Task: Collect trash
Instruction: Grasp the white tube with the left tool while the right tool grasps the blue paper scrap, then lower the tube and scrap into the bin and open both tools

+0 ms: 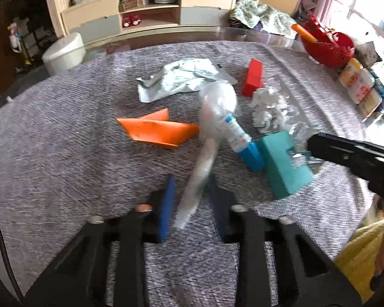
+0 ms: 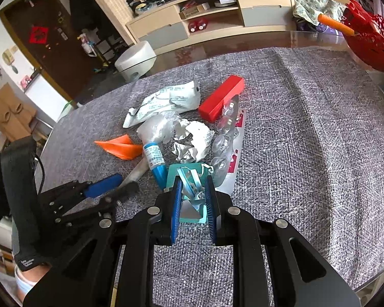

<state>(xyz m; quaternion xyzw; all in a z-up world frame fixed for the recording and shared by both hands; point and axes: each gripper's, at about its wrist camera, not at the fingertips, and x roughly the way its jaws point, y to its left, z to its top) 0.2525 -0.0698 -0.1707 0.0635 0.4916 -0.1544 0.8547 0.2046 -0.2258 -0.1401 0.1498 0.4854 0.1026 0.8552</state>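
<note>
A table [image 2: 307, 133] covered in grey cloth holds a heap of trash. The right gripper [image 2: 193, 194] is narrowed around a teal box [image 2: 192, 176] and its pale blue ribbon. The left gripper [image 1: 192, 199] stands open around a clear plastic tube [image 1: 199, 176], not pinching it. Behind lie a blue-capped bottle [image 2: 155, 158] with an unreadable label, crumpled white paper [image 2: 194, 140], orange paper [image 2: 120, 148], a red box [image 2: 221, 97] and a white printed pouch [image 2: 166, 102], lettering illegible.
</note>
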